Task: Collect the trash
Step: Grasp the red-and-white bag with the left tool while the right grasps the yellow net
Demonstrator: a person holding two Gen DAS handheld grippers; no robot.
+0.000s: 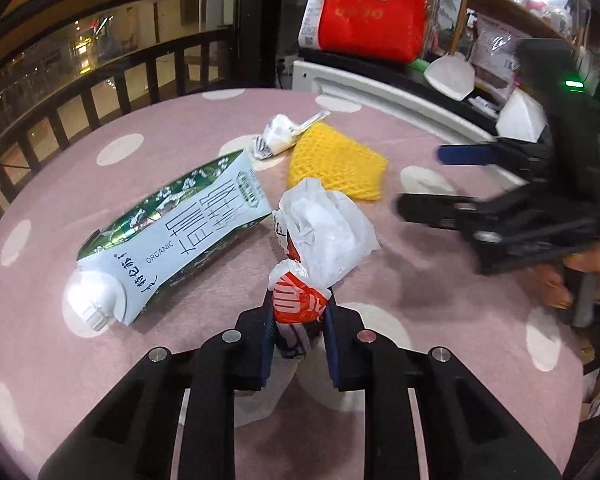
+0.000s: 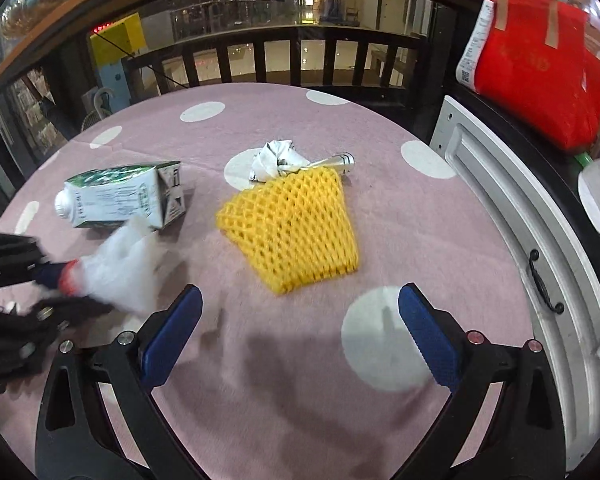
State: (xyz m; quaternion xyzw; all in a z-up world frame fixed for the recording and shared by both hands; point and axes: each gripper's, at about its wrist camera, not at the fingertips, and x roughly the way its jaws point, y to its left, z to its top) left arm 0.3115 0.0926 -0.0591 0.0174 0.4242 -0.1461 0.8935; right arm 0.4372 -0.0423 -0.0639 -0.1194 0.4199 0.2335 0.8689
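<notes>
Wrapper (image 1: 324,232) pinched firm in left gripper (image 1: 298,312); right gripper (image 2: 300,336) gapes wide, should drop squarely over yellow net (image 2: 296,228) at twelve o'clock.

We count one milk carton (image 1: 168,236) lying on its side on the counter (image 2: 292,400), one yellow foam net sleeve (image 2: 292,232), one crumpled silver-and-white wrapper (image 2: 276,162) and one crumpled white-and-orange wrapper (image 1: 320,236). That gives us four pieces of trash in all. We see two grippers, the left (image 1: 298,320) and the right (image 2: 300,320), each with two blue-padded fingers (image 2: 172,336). Beyond the counter we count one red bag (image 1: 370,12).
</notes>
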